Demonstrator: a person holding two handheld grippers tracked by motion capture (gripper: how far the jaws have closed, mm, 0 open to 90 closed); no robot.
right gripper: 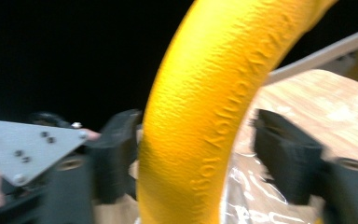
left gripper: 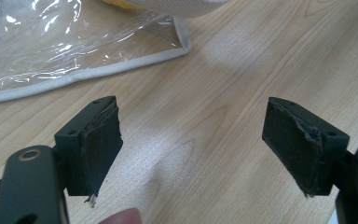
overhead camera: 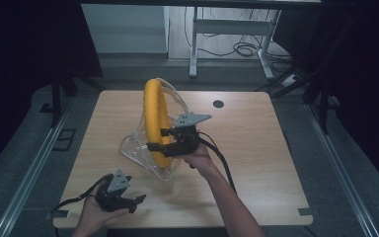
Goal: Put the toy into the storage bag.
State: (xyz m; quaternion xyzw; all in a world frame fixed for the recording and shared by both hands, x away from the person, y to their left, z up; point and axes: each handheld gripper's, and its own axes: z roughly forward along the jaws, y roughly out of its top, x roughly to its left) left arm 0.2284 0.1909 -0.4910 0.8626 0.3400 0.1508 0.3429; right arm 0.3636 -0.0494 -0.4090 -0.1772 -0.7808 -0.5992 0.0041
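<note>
Your right gripper (overhead camera: 164, 139) stands around the yellow ring (overhead camera: 155, 121), one jaw on each side of its tube. In the right gripper view the far jaw seems a little off the ring (right gripper: 200, 121), so I cannot tell whether the grip is firm. The ring stands on edge over the middle of the table (overhead camera: 256, 148), its lower part in the mouth of the clear bag (overhead camera: 140, 148). Your left gripper (overhead camera: 128, 200) rests near the table's front edge, jaws wide apart and holding nothing; the bag's taped hem (left gripper: 74, 77) lies just ahead of it. By my reading the ring is partway between in and out; the bag remains to be held and the ring moved fully.
</note>
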